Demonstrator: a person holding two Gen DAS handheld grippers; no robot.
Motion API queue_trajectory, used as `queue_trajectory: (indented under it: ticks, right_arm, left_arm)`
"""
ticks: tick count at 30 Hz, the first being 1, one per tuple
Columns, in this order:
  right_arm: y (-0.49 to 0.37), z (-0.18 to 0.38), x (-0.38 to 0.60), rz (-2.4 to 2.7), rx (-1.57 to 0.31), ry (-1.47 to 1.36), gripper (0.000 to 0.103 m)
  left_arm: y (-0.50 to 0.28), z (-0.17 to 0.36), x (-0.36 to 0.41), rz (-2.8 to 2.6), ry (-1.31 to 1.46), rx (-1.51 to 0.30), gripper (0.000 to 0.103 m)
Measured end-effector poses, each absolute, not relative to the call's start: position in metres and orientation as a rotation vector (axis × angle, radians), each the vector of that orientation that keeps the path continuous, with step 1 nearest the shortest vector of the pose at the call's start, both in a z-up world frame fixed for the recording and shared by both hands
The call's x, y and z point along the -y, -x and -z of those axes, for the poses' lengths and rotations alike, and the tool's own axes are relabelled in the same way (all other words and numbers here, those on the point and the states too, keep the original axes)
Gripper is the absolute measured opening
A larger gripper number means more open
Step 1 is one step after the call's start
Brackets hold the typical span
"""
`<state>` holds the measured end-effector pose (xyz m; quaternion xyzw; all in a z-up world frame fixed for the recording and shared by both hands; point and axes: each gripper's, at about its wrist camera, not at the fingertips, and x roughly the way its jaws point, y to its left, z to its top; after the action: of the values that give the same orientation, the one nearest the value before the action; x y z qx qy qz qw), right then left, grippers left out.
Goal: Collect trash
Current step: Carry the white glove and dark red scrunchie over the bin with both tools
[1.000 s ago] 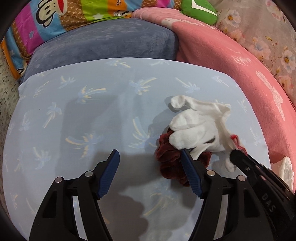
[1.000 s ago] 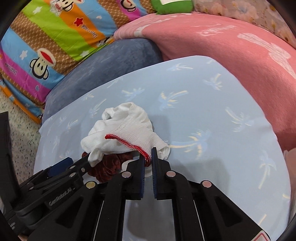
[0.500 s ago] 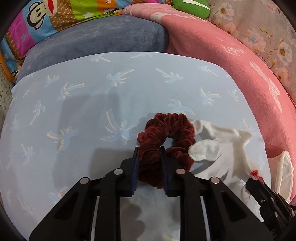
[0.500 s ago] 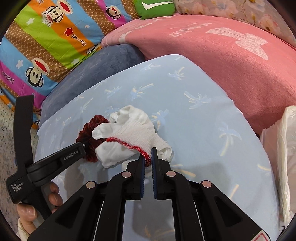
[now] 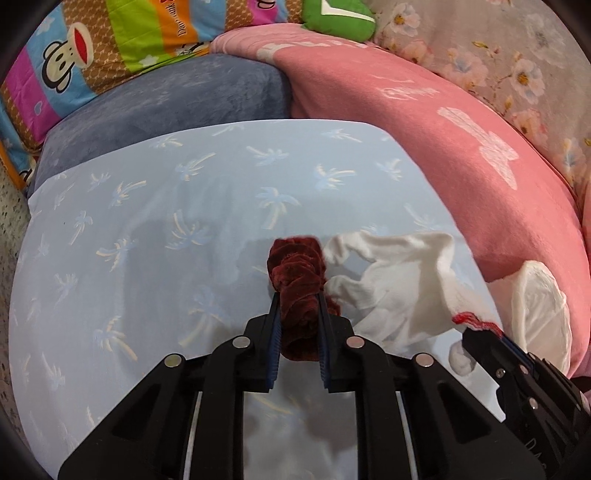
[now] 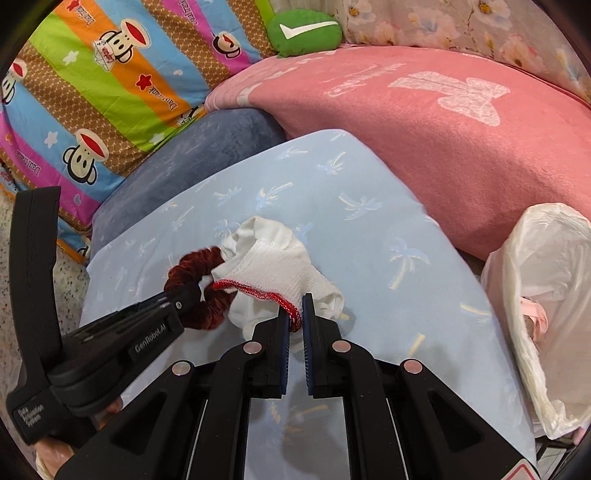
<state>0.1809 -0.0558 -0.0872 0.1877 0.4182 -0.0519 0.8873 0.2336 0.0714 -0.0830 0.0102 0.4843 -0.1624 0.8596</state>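
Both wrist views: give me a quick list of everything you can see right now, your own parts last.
scrunchie: one, dark red velvet, pinched in the left jaws, which are closing.
work glove: one, white with red cuff hem, held by the cuff.
palm-print sheet: one, light blue, under both items.
plastic bag: one, white, right of the sheet.
pink blanket: one, behind the sheet.
grey-blue cushion: one, behind the sheet, left.
monkey-print quilt: one, striped multicolour, back left.
green cushion: one, far back.
floral cloth: one, back right.
left gripper: black.
right gripper: black.
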Motion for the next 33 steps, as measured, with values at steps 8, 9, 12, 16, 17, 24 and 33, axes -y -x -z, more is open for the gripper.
queue_trajectory:
  ticks: [8,9,12,16,17,24,33]
  right_arm:
    - [-0.142,0.064,0.082,0.141,-0.809,-0.409,0.006]
    - [-0.137,0.062,0.086,0.146,-0.803,-0.414,0.006]
    - [-0.121,0.055,0.101,0.165,-0.78,-0.428,0.006]
    - [-0.102,0.047,0.122,0.192,-0.753,-0.444,0.006]
    - [-0.096,0.045,0.127,0.201,-0.744,-0.449,0.006]
    - [-0.062,0.036,0.166,0.261,-0.703,-0.486,0.006]
    - [-0.022,0.03,0.215,0.346,-0.655,-0.536,0.006]
  left_arm:
    - [-0.202,0.065,-0.04,0.399,-0.062,-0.982,0.016]
    - [-0.197,0.063,-0.035,0.407,-0.067,-0.977,0.016]
    - [-0.186,0.057,-0.021,0.431,-0.081,-0.964,0.016]
    - [-0.171,0.05,0.0,0.465,-0.107,-0.943,0.016]
    - [-0.167,0.048,0.006,0.475,-0.113,-0.938,0.016]
    - [-0.143,0.035,0.05,0.546,-0.167,-0.905,0.016]
    - [-0.117,0.026,0.103,0.637,-0.237,-0.873,0.016]
